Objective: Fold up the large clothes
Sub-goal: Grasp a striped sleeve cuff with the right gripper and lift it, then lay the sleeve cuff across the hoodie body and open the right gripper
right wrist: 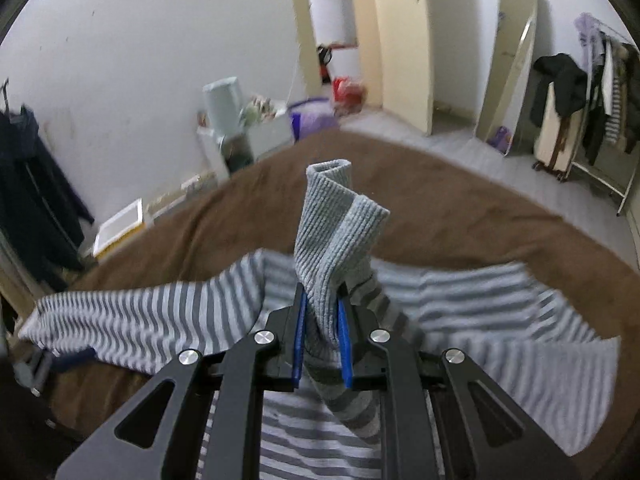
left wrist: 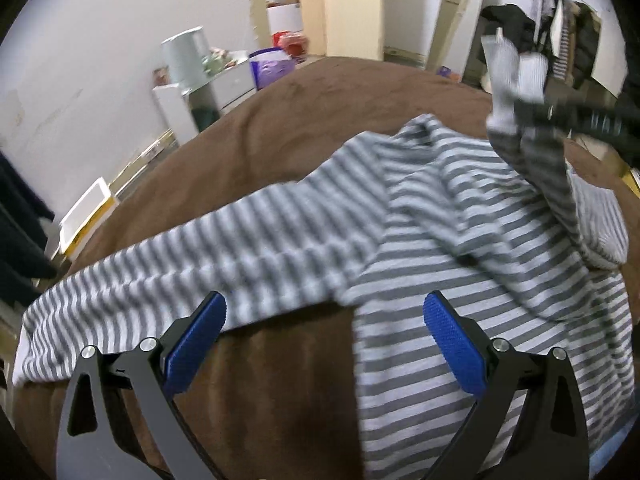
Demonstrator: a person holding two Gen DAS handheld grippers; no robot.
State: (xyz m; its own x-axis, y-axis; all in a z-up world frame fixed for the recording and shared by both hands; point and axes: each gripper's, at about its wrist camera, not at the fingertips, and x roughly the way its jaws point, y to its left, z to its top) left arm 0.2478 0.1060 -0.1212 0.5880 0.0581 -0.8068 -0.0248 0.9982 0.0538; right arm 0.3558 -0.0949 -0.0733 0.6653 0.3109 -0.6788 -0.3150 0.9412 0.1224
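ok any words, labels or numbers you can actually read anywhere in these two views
None can be read.
Purple bag by the wall: pale print on it, too blurred to read.
Striped garment on the brown bedcover: no tag or print shows.

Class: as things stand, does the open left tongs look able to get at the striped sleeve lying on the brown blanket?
Probably yes. The left tongs stand open just above the striped sleeve, with nothing between them; the right tongs grip the other cuff, well clear.
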